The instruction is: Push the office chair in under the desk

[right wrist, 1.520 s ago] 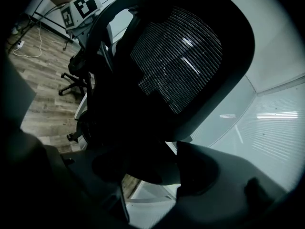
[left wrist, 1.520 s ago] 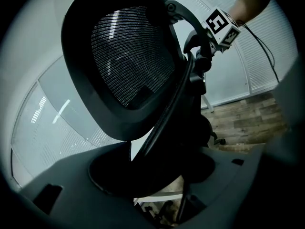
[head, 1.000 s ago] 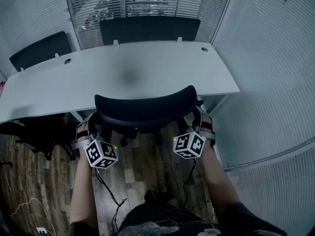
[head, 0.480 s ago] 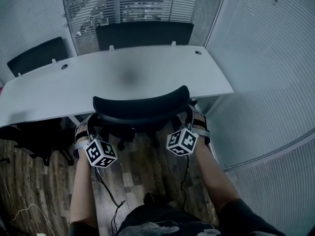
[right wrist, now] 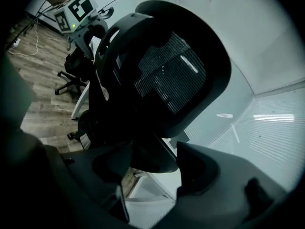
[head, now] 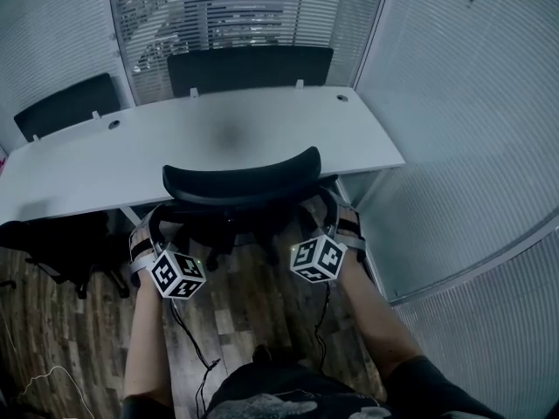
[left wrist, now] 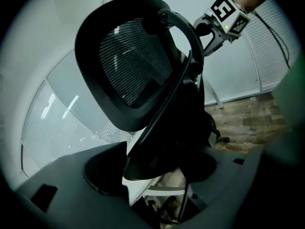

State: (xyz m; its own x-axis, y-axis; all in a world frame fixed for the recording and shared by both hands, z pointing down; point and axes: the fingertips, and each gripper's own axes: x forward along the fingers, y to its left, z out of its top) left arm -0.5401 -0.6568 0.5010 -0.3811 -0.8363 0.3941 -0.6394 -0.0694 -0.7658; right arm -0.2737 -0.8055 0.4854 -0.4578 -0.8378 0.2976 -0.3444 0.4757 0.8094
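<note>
Office chair (head: 241, 184) stands at the near side of the white desk (head: 105, 160), toward its right end. From the head view its curved backrest top overlaps the desk's near edge, so the seat looks to be largely beneath the top already. How much gap remains cannot be told.

The left gripper (left wrist: 162, 168) has its jaws set on either side of a dark rounded part low on the chair, probably an armrest end, which fills the gap between them. The right gripper (right wrist: 150, 163) holds a matching dark part on the other side in the same way. Both seem closed onto the chair rather than just resting against it.

The chair is likely fairly heavy but should roll readily on the wooden floor (head: 253, 308). It may also swivel, so uneven pressure from the two sides could turn it instead of sending it straight in. The mesh backrest (left wrist: 133, 56) would give under a push, while the frame and arm parts are stiff, which makes the present low two-sided hold the better place. If the arms sit high, they could knock the desk edge.

Two more dark chairs (head: 249, 66) stand across the desk, before a slatted glass wall (head: 454, 103).
</note>
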